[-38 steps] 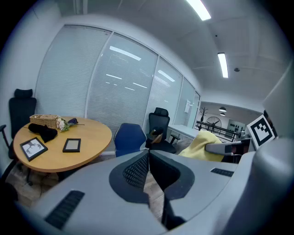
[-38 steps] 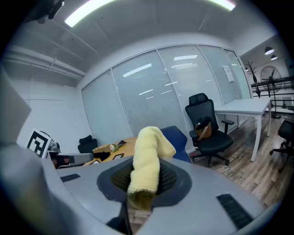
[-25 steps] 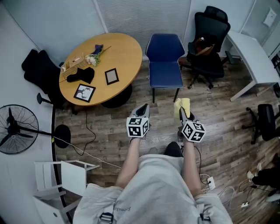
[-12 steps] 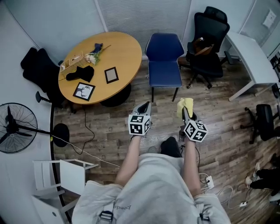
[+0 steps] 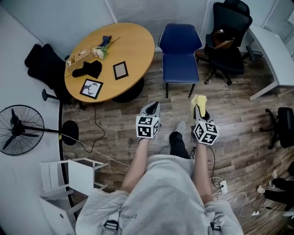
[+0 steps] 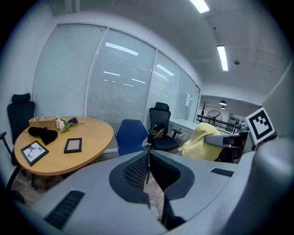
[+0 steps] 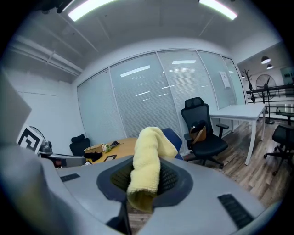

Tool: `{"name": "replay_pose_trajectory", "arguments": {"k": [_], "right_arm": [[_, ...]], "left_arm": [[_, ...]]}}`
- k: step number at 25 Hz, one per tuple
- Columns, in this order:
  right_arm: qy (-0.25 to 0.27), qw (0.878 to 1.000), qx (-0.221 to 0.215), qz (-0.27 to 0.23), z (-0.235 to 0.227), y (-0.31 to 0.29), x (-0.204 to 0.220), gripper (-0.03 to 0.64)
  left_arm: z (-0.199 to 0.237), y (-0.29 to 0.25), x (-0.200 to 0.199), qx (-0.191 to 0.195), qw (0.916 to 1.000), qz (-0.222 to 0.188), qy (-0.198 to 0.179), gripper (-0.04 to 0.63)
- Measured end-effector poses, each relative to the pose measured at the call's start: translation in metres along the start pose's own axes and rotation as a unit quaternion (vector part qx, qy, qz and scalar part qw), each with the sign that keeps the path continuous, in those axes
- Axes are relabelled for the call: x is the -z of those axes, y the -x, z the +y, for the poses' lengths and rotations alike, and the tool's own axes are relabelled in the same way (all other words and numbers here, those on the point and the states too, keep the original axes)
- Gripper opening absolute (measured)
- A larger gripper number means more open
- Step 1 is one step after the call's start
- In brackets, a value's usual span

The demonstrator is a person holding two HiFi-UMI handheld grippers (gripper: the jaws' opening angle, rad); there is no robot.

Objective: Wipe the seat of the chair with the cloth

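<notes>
— Where's the cloth [image 5: 199, 100] right now?

— It's the yellow one, caught in the right gripper [image 5: 198, 108]. The fingers are clamped on it, and its free end flops up and over above them. It hangs in front of the blue chair [image 5: 180, 50], on the person's side, well apart from the seat [image 5: 180, 72] and over the wood floor [image 5: 115, 133].

— And the other gripper?

— The left gripper [image 5: 153, 107] is level with the right one. It's also in front of the chair, a little to the chair's left as the person faces it. Its fingers are pressed together with nothing between them.

— Which way does the chair face?

— The seat faces the person, and its back is to the wall of blinds [image 5: 138, 9].

— What's around it?

— Just beside it on the left is a round wooden bench [image 5: 135, 46]. That carries two picture frames [image 5: 121, 70], a basket [image 5: 77, 58], some flowers [image 5: 99, 51] and a dark bundle I can't identify. To the chair's right is a black office chair [image 5: 229, 46] with something brown on it, and beyond that a white bench [image 5: 271, 50]. Far to the chair's left, past the round bench, there's a standing fan [image 5: 18, 131].
</notes>
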State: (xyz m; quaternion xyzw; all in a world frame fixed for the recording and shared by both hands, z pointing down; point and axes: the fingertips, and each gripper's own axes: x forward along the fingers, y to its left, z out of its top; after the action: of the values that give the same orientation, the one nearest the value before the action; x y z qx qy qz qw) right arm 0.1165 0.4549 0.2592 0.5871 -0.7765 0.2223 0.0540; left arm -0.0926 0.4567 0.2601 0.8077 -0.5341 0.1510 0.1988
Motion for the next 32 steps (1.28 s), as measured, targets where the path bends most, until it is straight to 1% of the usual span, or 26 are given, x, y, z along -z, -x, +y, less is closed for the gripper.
{"name": "replay_pose_trajectory", "arguments": {"k": [2, 3, 7, 8, 11, 15, 18, 20, 23, 27, 29, 32], "right_arm": [[-0.008, 1.000, -0.004, 0.006, 0.000, -0.011, 0.001, 0.092], [-0.004, 1.000, -0.002, 0.010, -0.002, -0.017, 0.000, 0.092], [0.056, 0.998, 0.025, 0.013, -0.023, -0.039, -0.015, 0.095], [0.063, 0.998, 0.029, 0.011, -0.029, -0.045, -0.021, 0.095], [0.056, 0.998, 0.036, 0.003, -0.049, -0.068, -0.040, 0.095], [0.039, 0.999, 0.035, -0.013, -0.070, -0.097, -0.065, 0.095], [0.035, 0.999, 0.035, -0.016, -0.084, -0.116, -0.081, 0.095], [0.042, 0.998, 0.033, -0.014, -0.092, -0.129, -0.089, 0.095], [0.072, 0.997, 0.035, -0.007, -0.106, -0.147, -0.095, 0.096], [0.109, 0.993, 0.031, 0.019, -0.125, -0.173, -0.097, 0.095], [0.112, 0.993, 0.027, 0.026, -0.134, -0.187, -0.101, 0.095], [0.102, 0.994, 0.026, 0.028, -0.151, -0.202, -0.106, 0.096]], "left_arm": [[0.006, -0.008, -0.003, -0.001, 1.0000, 0.005, 0.004, 0.028], [0.009, -0.014, -0.005, -0.001, 1.0000, 0.007, 0.005, 0.028], [0.009, -0.044, -0.009, 0.005, 0.9997, 0.023, 0.005, 0.028], [0.008, -0.054, -0.010, 0.008, 0.9996, 0.027, 0.003, 0.028], [0.009, -0.085, -0.024, 0.015, 0.9993, 0.033, -0.010, 0.028], [0.013, -0.123, -0.061, 0.019, 0.9994, 0.020, -0.023, 0.028], [0.015, -0.146, -0.080, 0.018, 0.9993, 0.018, -0.028, 0.028], [0.019, -0.161, -0.088, 0.015, 0.9993, 0.022, -0.027, 0.028], [0.020, -0.184, -0.099, 0.013, 0.9991, 0.028, -0.030, 0.028], [0.015, -0.216, -0.118, 0.015, 0.9985, 0.028, -0.043, 0.028], [0.015, -0.232, -0.127, 0.015, 0.9982, 0.030, -0.050, 0.028], [0.014, -0.252, -0.136, 0.012, 0.9980, 0.033, -0.053, 0.028]]}}
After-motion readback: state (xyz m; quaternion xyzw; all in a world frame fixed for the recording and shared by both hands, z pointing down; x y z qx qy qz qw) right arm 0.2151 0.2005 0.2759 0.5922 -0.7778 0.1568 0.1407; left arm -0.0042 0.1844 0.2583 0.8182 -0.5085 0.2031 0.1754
